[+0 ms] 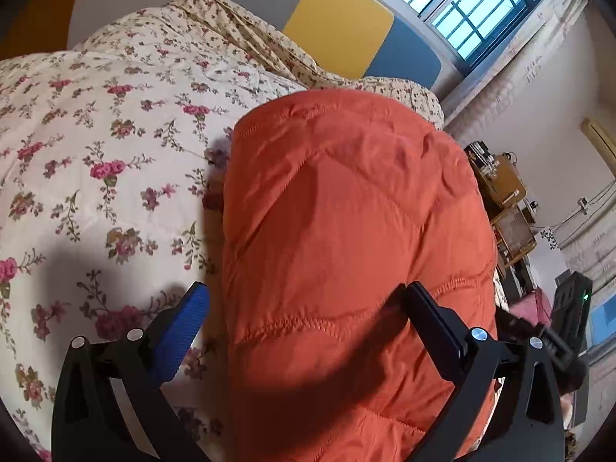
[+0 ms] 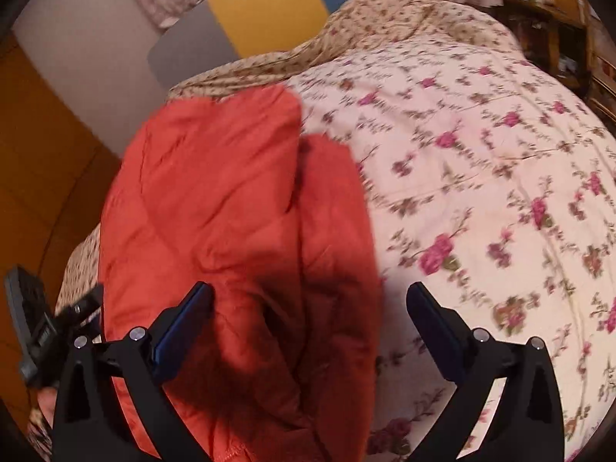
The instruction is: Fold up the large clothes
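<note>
A bed under a flowered quilt (image 1: 96, 123) fills both views, with a grey, yellow and blue headboard (image 1: 338, 23) behind it and a barred window (image 1: 473, 4) above. On the quilt lies an orange padded coat (image 1: 346, 231), folded into a long bundle. The left claw (image 1: 308, 308) hangs over it, jaws spread wide and holding nothing. The right claw (image 2: 308, 304), also spread and empty, hovers over the coat's edge; that view is blurred, so contact is unclear. Wooden furniture (image 1: 504, 200) stands beside the bed. No writing is readable.

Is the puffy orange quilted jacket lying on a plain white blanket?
No, the puffy orange quilted jacket lies on a cream quilt with pink flowers.
</note>
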